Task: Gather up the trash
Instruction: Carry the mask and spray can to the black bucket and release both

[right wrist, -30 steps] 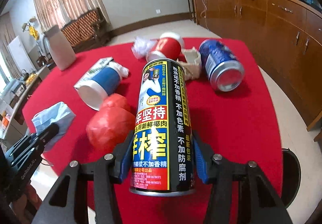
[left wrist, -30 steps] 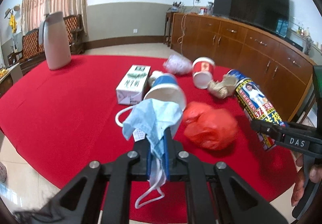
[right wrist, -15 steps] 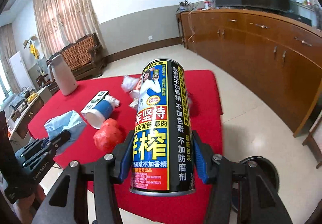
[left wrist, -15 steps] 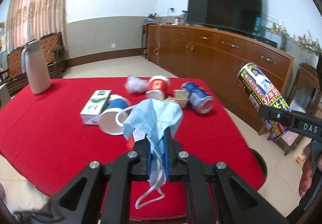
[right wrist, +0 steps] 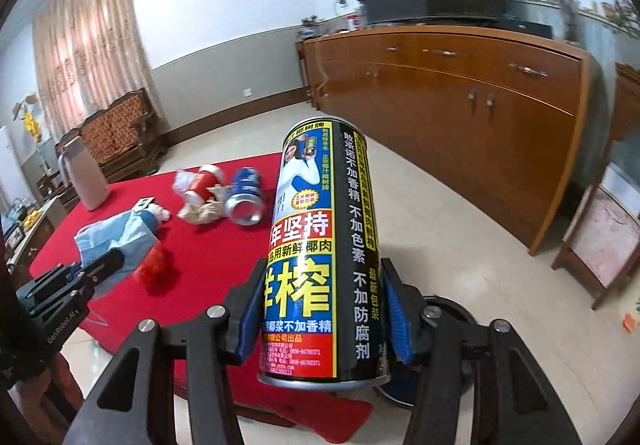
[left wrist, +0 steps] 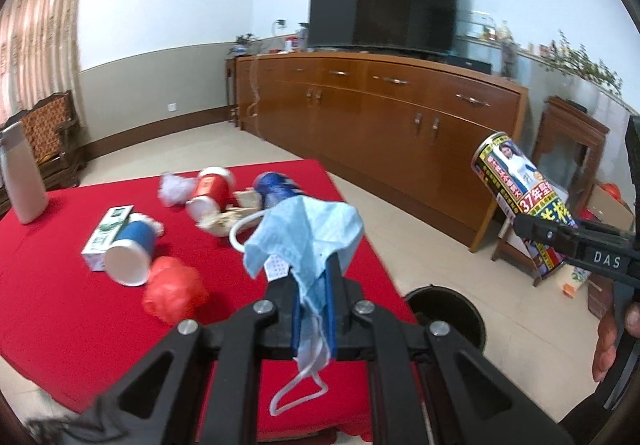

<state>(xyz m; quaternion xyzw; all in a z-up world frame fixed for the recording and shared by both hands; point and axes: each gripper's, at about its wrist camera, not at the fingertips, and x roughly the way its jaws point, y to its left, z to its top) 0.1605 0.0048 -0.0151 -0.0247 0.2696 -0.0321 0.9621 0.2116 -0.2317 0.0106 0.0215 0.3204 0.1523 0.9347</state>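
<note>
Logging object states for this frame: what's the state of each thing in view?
left tool: shut on face mask
face mask: crumpled, held, loop dangling
right tool: shut on tall can
tall can: held off the table
blue can: on its side
blue paper cup: tipped over
red cup: tipped over
red plastic bag: crumpled
bin: open

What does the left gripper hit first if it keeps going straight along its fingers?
Probably nothing close. The left gripper, shut on the blue face mask, points past the red table's edge toward the wooden sideboard. Only open floor shows between; the black bin sits lower right. Depth is unclear.
</note>
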